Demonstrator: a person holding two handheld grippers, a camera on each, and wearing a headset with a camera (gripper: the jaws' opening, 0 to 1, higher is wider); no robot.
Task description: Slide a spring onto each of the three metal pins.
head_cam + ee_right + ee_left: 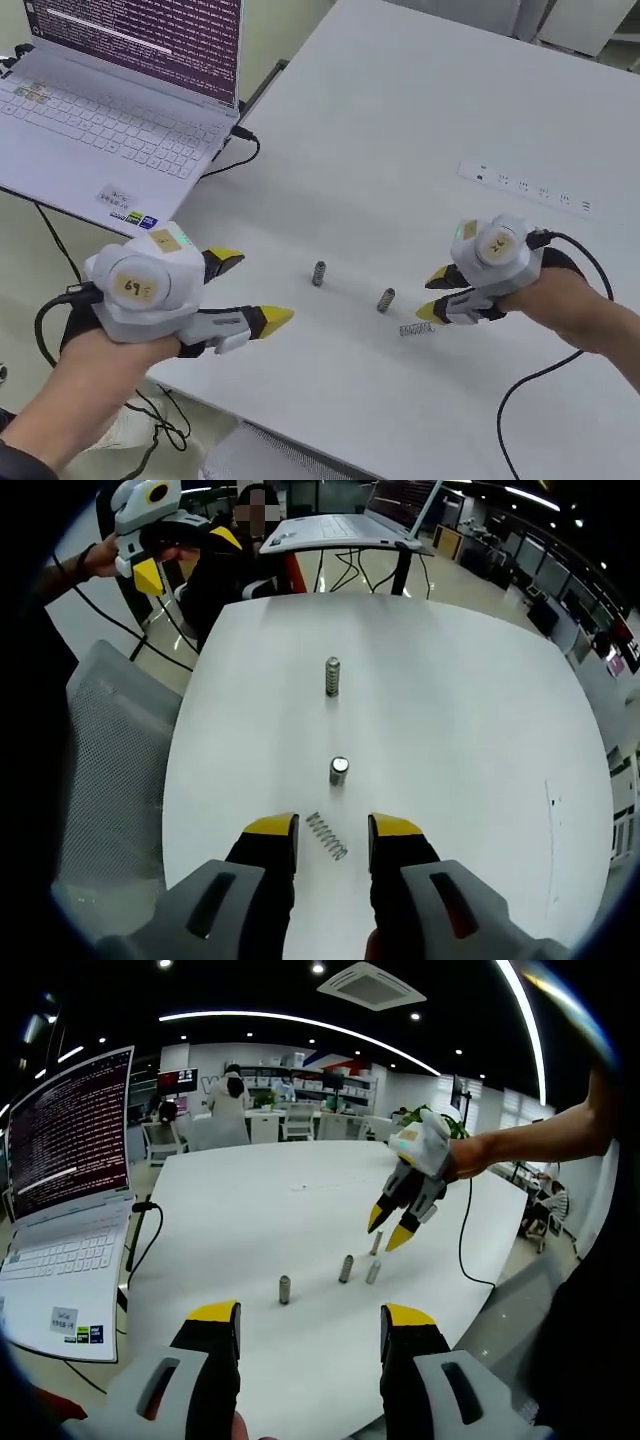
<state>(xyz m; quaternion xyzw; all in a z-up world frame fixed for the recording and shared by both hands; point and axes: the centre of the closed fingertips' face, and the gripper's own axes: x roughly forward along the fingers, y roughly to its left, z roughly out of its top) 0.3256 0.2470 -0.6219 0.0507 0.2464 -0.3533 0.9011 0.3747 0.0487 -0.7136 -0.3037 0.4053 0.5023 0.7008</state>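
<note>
Right gripper (333, 825), jaws apart, lined up on loose spring (325, 834), probably for nearest pin (339, 770); left gripper (309, 1313) released, parked clear.

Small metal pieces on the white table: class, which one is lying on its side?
The loose spring, lying flat just ahead of the right gripper. The near piece and the far piece both stand upright.

Handwritten "69" on a round label (135, 288) atop the left claw (260, 287), laptop (100, 120) screen text illegible
</note>
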